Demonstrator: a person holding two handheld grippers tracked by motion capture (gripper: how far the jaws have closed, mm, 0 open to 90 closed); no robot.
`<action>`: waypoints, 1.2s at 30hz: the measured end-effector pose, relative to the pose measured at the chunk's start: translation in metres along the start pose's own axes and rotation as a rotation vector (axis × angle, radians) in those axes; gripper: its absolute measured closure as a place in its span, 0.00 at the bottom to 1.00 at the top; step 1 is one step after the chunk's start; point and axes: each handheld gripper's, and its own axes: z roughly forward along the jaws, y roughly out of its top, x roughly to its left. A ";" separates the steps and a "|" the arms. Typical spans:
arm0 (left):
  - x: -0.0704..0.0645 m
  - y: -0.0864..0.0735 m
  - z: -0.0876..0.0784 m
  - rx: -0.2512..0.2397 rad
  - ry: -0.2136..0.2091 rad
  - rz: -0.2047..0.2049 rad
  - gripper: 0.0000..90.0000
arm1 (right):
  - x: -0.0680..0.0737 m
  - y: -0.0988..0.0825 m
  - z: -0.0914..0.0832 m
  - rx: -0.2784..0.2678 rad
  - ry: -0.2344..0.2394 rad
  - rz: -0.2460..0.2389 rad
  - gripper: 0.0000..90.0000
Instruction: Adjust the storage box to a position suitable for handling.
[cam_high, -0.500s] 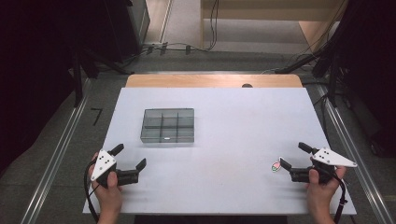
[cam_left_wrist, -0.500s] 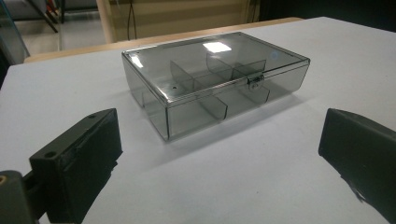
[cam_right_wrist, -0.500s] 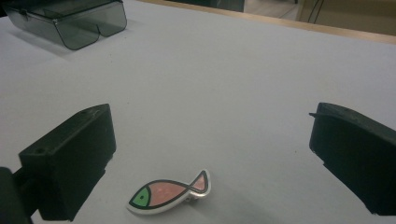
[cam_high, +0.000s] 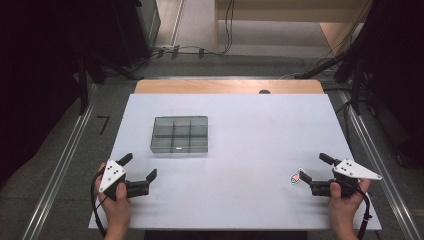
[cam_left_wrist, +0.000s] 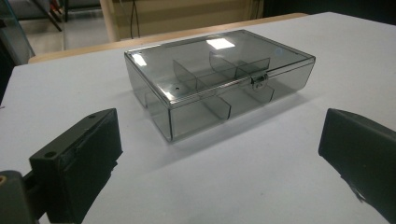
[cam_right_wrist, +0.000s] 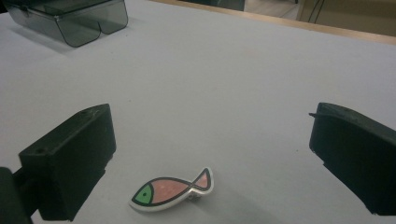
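Pink fish pin (cam_right_wrist: 172, 192) lies flat on the table (cam_high: 250, 140) between the right tool's (cam_high: 311, 169) spread jaws, so they could skid it away, while the left tool (cam_high: 138, 167), released, faces the closed box (cam_high: 179, 134).

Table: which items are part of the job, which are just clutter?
In the job:
- fish-shaped clip, lying flat between the open jaws of the right gripper
- smoked clear compartment box, lid shut, ahead of the open left gripper

Lying about:
- cables on the floor beyond the table
- wooden board at the table's far edge
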 end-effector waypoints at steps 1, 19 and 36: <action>0.000 0.000 0.000 -0.001 -0.002 -0.002 0.00 | 0.000 0.000 0.000 -0.001 0.000 -0.003 0.00; 0.003 0.028 0.014 0.004 -0.044 -0.046 0.00 | 0.014 0.011 0.005 0.008 0.027 -0.026 0.00; 0.017 0.050 0.043 0.054 -0.030 -0.071 0.13 | 0.022 0.023 0.005 0.004 0.075 -0.015 0.00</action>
